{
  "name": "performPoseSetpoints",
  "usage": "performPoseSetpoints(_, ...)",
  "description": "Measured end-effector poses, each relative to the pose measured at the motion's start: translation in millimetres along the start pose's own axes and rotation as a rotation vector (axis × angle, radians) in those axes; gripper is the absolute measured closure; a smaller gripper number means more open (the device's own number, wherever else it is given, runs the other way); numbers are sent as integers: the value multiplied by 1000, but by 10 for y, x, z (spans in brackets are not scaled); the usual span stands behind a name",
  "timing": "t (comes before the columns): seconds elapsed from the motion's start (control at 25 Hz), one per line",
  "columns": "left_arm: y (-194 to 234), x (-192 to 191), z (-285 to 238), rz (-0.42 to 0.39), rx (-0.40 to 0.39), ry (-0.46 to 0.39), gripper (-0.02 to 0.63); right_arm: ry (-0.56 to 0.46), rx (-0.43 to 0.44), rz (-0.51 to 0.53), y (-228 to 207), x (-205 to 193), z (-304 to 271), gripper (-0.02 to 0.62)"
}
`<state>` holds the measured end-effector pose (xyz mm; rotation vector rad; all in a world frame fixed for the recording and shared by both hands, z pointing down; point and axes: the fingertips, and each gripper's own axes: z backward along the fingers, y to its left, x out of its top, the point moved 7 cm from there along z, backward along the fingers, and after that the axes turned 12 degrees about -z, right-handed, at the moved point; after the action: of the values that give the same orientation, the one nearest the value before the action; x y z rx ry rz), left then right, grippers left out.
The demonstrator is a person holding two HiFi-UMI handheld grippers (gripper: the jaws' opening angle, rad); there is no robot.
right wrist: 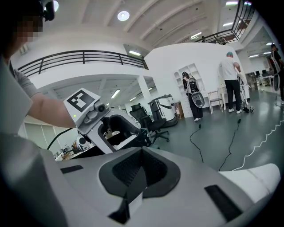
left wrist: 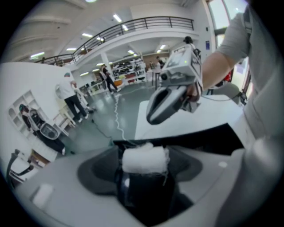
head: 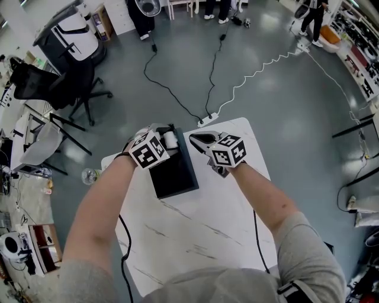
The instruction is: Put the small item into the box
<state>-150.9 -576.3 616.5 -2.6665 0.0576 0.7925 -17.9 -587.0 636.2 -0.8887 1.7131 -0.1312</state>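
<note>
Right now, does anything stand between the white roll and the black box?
Nothing visible does. The roll sits between the left gripper's wide-apart jaws, right over the box's far end. The right gripper, jaws together, is off to one side.

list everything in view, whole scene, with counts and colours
table: 1, white marbled, centre
box: 1, black, on the table's left part
roll: 1, white, between the left gripper's jaws, over the box's far end
power strip: 1, white, floor just beyond the table
cables: several, black and white, across the grey floor
chair: 1, black, floor at far left
bystanders: at least 3, far side of the room
left gripper: 1, grey with marker cube, jaws apart
right gripper: 1, grey with marker cube, jaws together, empty, right of the box
forearms: 2, bare, grey sleeves
</note>
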Motion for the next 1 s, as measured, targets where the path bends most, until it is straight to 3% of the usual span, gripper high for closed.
performPoseSetpoints(0.64, -10, 76, 245, 8, 34, -20, 272, -11, -10, 13, 181, 91, 100, 589)
performPoseSetpoints(0.84, -16, 89, 442, 52, 64, -36, 272, -10, -27, 16, 277, 143, 148, 589)
performPoseSetpoints(1.0, -34, 145, 598, 89, 97, -99, 276, -7, -45, 26, 368, 190, 215, 589)
